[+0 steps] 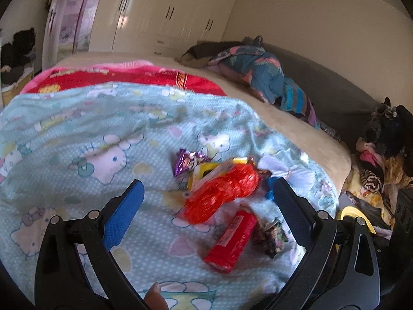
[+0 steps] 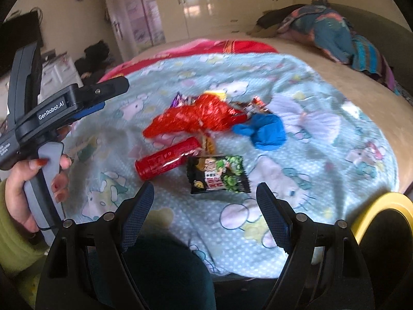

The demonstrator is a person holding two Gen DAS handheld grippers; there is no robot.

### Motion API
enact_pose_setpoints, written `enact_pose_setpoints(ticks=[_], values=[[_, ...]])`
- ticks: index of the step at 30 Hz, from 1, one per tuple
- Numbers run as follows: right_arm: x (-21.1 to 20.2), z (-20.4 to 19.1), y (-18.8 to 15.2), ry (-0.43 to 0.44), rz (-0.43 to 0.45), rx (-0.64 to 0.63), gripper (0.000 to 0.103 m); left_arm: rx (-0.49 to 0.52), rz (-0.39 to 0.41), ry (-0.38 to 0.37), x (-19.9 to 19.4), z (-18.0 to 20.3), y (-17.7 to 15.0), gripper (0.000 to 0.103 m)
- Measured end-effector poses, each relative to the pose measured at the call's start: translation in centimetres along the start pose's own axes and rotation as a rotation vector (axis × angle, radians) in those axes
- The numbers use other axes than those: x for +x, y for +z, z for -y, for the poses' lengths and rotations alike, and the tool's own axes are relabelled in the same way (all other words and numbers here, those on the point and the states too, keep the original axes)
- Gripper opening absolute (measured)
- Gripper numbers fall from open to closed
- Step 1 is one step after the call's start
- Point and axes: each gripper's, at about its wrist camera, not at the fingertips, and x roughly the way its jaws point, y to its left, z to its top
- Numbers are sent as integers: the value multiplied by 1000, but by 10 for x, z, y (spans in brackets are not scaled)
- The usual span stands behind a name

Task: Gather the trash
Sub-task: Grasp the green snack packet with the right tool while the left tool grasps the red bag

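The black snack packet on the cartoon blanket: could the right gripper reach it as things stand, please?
Probably yes. The black snack packet lies flat just ahead of the open right gripper, with bare blanket between and nothing over it. The red tube lies beside it, apart.

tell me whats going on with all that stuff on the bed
A person holds a two-finger gripper in each hand over a pile of trash on a cartoon-cat blanket. Both the left gripper and right gripper are open and empty. A red plastic bag, red tube, black snack packet and blue wad lie untouched.
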Motion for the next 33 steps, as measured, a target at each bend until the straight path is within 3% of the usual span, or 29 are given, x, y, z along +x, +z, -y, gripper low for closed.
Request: enact_pose_setpoints(ticks=[8,14,24,26,27,29,33], values=[[36,0,5,11,-81,-24,71,-33,-72,-15,21,-7,-10,77],[58,0,5,5,-133,-27,62,-22,-120,-38,40,-5,-13,72],[54,16,-5,62,-110,62,23,20,-191,-30,71,1,-22,57],[52,18,-8,79,-113,82,12,23,-204,-32,75,0,-23,46],[50,19,-10,83,-109,92,10,25,-208,-34,77,1,-23,44],[47,19,-12,90,-103,98,8,33,-212,-36,78,1,-24,28],[35,18,-16,94,-67,106,5,31,-211,-55,75,0,-26,12]])
